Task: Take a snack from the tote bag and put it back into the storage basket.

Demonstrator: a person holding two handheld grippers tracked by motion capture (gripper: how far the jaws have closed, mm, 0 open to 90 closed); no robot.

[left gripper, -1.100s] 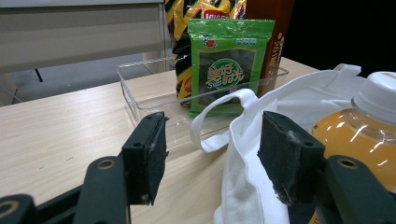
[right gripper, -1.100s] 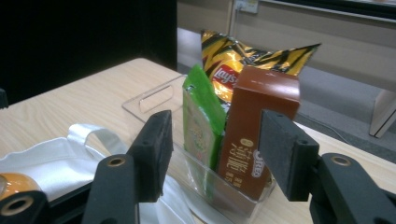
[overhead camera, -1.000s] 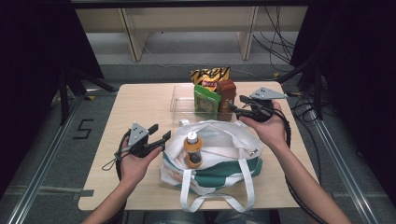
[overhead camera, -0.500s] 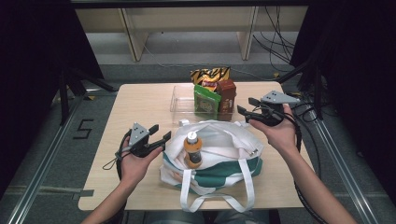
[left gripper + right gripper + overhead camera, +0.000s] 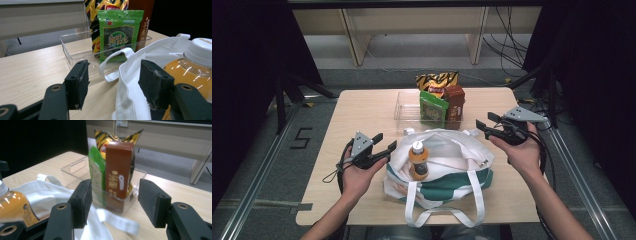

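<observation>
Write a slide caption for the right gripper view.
Open right gripper faces a brown box in a clear tray.

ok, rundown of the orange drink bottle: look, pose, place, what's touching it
The orange drink bottle is clear plastic, full of orange liquid, with a white screw cap and a label low on its body. It stands upright inside the open mouth of the white and green tote bag, near the bag's left side, the fabric bunched around its lower half. Neither gripper touches it.
</observation>
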